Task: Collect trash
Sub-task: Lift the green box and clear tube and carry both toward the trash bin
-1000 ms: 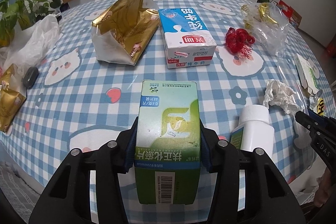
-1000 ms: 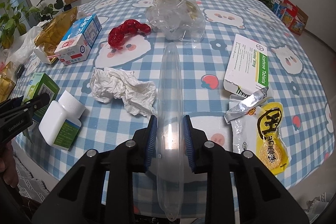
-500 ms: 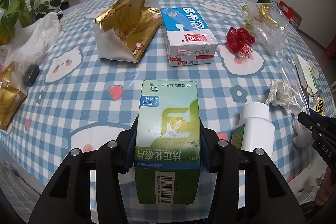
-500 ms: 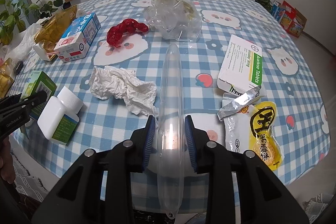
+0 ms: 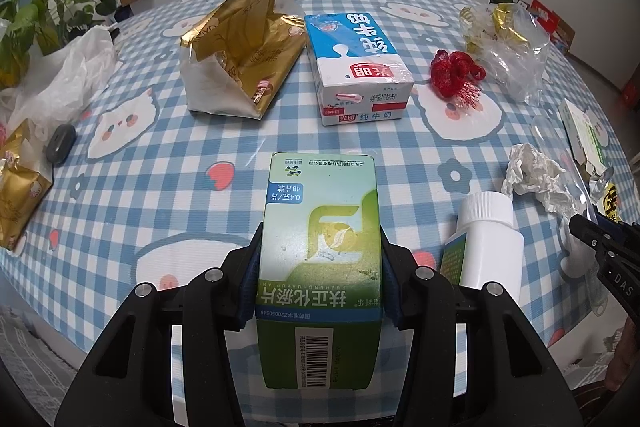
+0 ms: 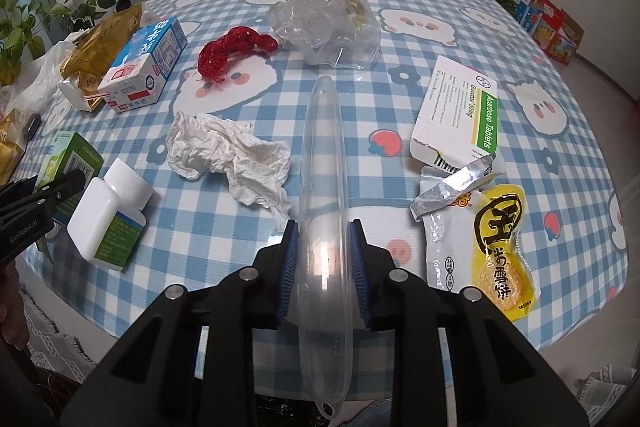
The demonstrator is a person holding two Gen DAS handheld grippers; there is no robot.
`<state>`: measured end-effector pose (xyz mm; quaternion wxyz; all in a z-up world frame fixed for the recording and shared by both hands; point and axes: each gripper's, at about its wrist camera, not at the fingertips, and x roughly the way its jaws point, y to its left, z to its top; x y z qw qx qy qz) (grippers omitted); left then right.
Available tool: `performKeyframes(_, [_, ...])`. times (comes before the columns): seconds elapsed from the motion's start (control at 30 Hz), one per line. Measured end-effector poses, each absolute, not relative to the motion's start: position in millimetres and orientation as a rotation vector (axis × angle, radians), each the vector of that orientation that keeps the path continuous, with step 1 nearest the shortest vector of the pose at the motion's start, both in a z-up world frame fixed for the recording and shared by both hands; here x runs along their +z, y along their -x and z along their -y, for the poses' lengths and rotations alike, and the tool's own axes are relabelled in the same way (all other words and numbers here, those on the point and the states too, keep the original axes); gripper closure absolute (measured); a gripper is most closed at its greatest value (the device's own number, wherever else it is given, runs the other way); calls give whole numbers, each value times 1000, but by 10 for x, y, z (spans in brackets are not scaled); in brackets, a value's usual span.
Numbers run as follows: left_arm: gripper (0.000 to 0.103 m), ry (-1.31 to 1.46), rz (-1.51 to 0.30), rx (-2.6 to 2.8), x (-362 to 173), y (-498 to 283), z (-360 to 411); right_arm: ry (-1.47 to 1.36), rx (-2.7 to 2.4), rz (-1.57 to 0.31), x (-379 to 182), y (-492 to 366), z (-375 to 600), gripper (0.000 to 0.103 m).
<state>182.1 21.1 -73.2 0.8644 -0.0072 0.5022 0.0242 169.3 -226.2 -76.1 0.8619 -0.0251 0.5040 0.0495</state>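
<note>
Two black handheld grippers
Each gripper (image 5: 320, 279) (image 6: 323, 263) had blue ribbed pads (image 6: 289, 267), silver screws and white lettering.

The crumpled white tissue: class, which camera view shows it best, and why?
The right wrist view: the crumpled white tissue lies whole and near centre. The left wrist view shows it small, distorted near the right edge.

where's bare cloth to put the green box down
Bare checked cloth lies ahead of the held green medicine box, short of the gold foil bag and blue milk carton. Crowded on its right: white pill bottle, crumpled white tissue.
</note>
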Motion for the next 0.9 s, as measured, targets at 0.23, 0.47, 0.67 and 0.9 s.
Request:
performKeyframes(0.23, [55,13,-1045,45,-676,-1766,-197,55,100,-1041,-676,-1646,2275,79])
performKeyframes(0.47, [55,10,-1020,41,-512,-1682,-161,59,99,-1015,-512,-1549,2283,79])
performKeyframes(0.67, [56,21,-993,38,-327,-1583,-149,56,99,-986,-316,-1450,2284,79])
performKeyframes(0.9, [56,32,-957,34,-89,-1411,-110,46,108,-946,-80,-1304,2262,79])
